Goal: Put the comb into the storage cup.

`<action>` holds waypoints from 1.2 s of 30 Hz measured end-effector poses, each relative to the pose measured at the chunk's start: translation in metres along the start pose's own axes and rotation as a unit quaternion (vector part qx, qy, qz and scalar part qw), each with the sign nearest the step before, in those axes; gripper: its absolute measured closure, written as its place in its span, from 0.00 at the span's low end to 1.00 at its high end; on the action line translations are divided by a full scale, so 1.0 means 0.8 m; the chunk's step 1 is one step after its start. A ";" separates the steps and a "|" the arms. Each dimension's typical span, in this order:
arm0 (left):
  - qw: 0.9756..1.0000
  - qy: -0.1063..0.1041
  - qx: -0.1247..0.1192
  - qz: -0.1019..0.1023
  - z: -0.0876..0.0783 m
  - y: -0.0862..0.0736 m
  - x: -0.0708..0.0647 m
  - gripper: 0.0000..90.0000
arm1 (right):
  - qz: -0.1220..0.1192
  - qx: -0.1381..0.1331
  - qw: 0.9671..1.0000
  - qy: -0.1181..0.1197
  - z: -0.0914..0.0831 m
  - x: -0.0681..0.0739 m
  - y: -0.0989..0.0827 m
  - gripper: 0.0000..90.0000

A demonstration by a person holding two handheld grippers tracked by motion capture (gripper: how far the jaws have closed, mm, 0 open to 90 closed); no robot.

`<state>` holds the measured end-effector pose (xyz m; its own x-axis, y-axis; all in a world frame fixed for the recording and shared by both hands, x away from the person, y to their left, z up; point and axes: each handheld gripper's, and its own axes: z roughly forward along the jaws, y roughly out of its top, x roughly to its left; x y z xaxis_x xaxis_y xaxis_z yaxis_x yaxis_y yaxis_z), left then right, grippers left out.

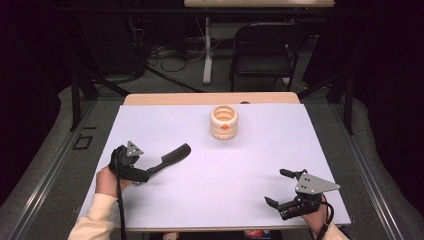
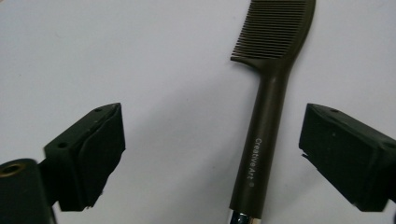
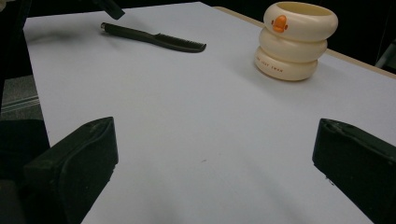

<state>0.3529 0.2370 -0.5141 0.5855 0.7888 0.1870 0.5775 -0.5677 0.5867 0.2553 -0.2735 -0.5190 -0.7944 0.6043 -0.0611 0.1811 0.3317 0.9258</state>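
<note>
Beyond white table (image 1: 300, 150), dark folding chair (image 1: 265, 47).

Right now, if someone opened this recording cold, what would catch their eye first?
The cream ring-stacked cup with an orange duck face stands alone near the far middle of the white table. Next comes the dark comb, lying flat on the table between the open jaws of the left gripper, its handle toward the gripper and not yet clamped. The right gripper waits open and empty near the table's near right edge.
</note>
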 end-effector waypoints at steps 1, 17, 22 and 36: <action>1.000 -0.002 0.001 0.003 0.001 0.001 -0.002 0.04 | 0.000 0.000 1.000 0.000 0.000 0.000 0.000 0.00; 0.999 -0.009 0.036 0.035 0.019 0.019 -0.018 0.00 | 0.005 0.000 1.000 0.003 0.001 0.000 0.000 0.00; 0.998 -0.011 0.044 0.042 0.024 0.027 -0.020 0.01 | 0.003 0.001 1.000 0.003 0.001 0.000 0.000 0.00; 0.990 -0.048 0.107 0.076 0.037 0.044 -0.028 0.41 | 0.002 0.002 1.000 0.003 0.002 0.000 -0.001 0.00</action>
<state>0.3768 0.1925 -0.5212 0.7210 0.6696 0.1782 0.5792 -0.7236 0.3755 0.2564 -0.2726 -0.5200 -0.7973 0.6011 -0.0543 0.1872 0.3318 0.9246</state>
